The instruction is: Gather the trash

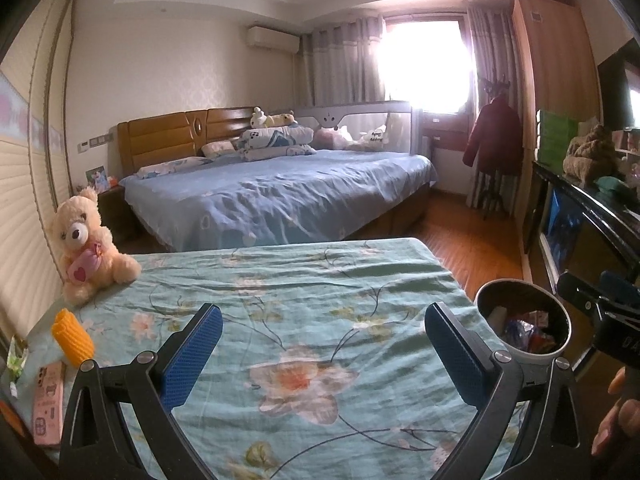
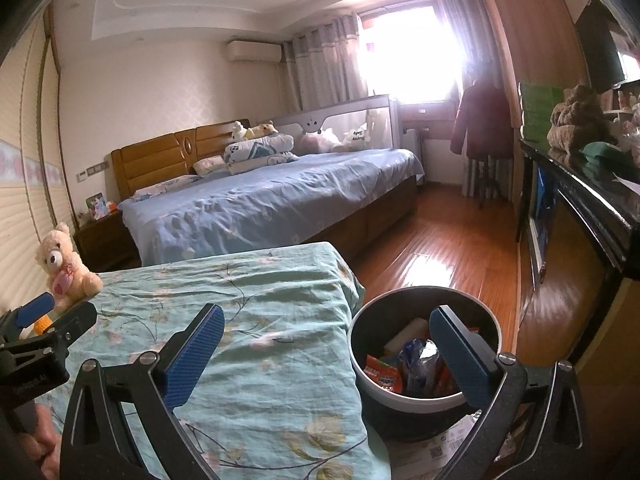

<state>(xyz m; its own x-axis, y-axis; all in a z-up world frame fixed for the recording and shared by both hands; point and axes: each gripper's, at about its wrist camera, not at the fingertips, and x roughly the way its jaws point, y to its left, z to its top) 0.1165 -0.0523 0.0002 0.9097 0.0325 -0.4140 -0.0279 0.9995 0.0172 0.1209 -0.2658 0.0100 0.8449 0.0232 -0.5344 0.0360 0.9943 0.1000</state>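
Blue pads on the left gripper (image 1: 323,330) and the right gripper (image 2: 327,334) stand wide apart, holding nothing. Wrappers fill the bin (image 2: 424,354) on the floor just beside the green sheet (image 1: 304,300). More trash, a yellow roll (image 1: 73,338) and pink box (image 1: 49,402), lies near the teddy bear (image 1: 86,246).

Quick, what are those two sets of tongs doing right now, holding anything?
Left tongs: open, empty, above the green floral bedsheet.
Right tongs: open, empty, by the round dark trash bin.
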